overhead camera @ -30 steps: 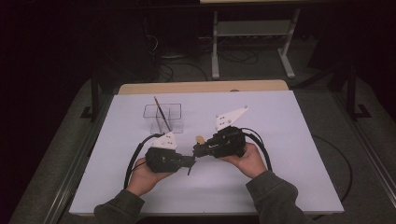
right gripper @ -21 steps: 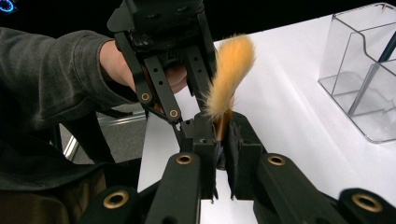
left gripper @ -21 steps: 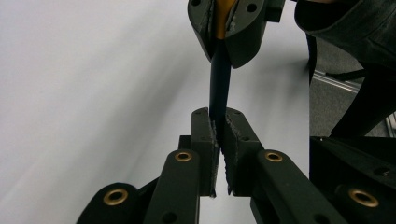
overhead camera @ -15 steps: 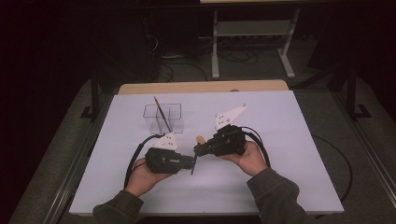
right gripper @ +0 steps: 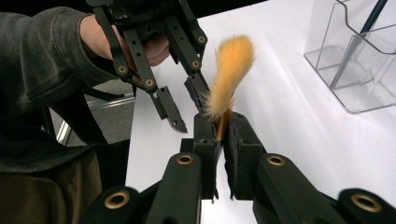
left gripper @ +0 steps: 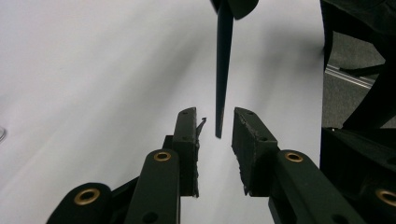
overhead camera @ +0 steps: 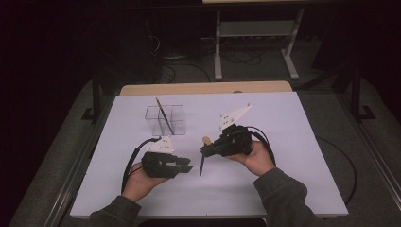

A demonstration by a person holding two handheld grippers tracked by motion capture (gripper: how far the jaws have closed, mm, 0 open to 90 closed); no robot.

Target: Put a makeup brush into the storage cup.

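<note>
A brush with an orange bristle tuft (right gripper: 231,70) and a thin dark handle (left gripper: 223,65) hangs tilted over the white table. My right gripper (right gripper: 220,122) is shut on it just below the bristles and holds it near mid-table (overhead camera: 206,150). My left gripper (left gripper: 214,116) sits at the handle's lower end (overhead camera: 187,165). Its jaws have just been opening, and the handle tip lies between the pads without touching either. The right gripper view also shows the left gripper (right gripper: 180,107) beyond the tuft.
A clear plastic organizer (overhead camera: 165,120) stands at the back left of the table with another thin brush (overhead camera: 161,111) leaning in it; it appears at the top right of the right gripper view (right gripper: 355,60). Cables trail from both grippers.
The left gripper's jaws have parted and let go of the brush handle's end. The right gripper still holds the brush in the same place.
</note>
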